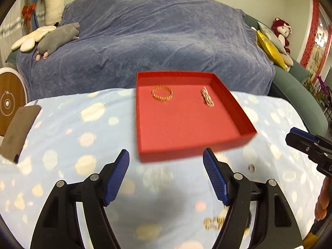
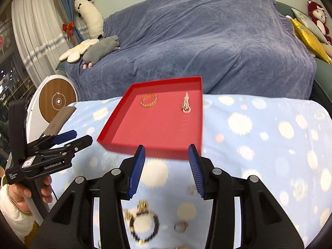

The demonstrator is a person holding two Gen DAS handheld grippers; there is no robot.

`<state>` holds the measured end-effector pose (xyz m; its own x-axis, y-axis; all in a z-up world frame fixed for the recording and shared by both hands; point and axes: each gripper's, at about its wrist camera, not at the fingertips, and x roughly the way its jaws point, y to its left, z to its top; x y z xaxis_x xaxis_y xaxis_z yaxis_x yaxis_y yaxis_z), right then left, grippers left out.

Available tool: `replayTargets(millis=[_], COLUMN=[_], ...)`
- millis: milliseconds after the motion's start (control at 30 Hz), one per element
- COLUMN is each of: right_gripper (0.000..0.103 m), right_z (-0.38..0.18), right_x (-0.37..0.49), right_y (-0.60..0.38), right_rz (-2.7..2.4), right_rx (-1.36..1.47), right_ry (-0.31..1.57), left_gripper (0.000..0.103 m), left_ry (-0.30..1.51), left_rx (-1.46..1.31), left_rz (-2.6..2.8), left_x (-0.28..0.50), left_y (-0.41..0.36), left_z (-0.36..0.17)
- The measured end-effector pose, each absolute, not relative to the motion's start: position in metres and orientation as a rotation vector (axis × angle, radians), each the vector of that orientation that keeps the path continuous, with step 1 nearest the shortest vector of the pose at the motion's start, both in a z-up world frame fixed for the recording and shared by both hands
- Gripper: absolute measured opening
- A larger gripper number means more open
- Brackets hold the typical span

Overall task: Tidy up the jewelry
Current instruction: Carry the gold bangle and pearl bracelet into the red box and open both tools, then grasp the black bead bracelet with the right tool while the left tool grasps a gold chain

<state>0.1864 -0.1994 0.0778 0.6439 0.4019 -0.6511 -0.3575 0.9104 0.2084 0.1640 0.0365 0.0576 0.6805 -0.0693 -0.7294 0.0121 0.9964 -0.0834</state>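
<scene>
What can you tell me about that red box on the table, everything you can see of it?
The red tray is a shallow, square, open-topped box, seemingly cardboard, with low straight walls and a flat, paler red floor. It lies flat on the blue spotted blanket, in front of the covered sofa. Inside, near the far wall, lie a gold bracelet and, apart from it, a pale beaded piece. Neither gripper touches it.

Left claw (image 1: 166,161) jaws wide apart, empty; right claw (image 2: 166,155) parted, empty.

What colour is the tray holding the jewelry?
Red: the tray shows best in the left wrist view.
</scene>
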Motion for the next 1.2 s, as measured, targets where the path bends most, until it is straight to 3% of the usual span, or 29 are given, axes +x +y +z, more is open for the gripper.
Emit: replayTargets(millis=[233,467,800,1000,1200], right_gripper=[0.042,0.041,0.025,0.025,0.014], right_z=[0.043,-0.001,-0.029,-0.034,-0.039], right_x=[0.122,0.106,0.119,0.124,0.127], right_y=[-0.203,-0.190,-0.167,-0.163,-0.162], right_rz=[0.454,0.445,0.453,0.429,0.423], right_rx=[0.073,0.001,-0.073,-0.100,-0.118], right_ry=[0.825,0.895,0.926,0.926,0.935], left_gripper=[0.071,0.071,0.071,0.071,0.071], left_ry=[0.851,0.885,0.923,0.935,0.950], left_rx=[-0.116,-0.070,-0.044,-0.050,-0.058], left_rz=[-0.041,-0.028,-0.047,-0.063,-0.068], left_x=[0.095,0.073,0.076,0.077,0.079], left_y=[0.021,0.015,0.005,0.002,0.001], left_z=[0.037,0.009,-0.011,-0.014,-0.019])
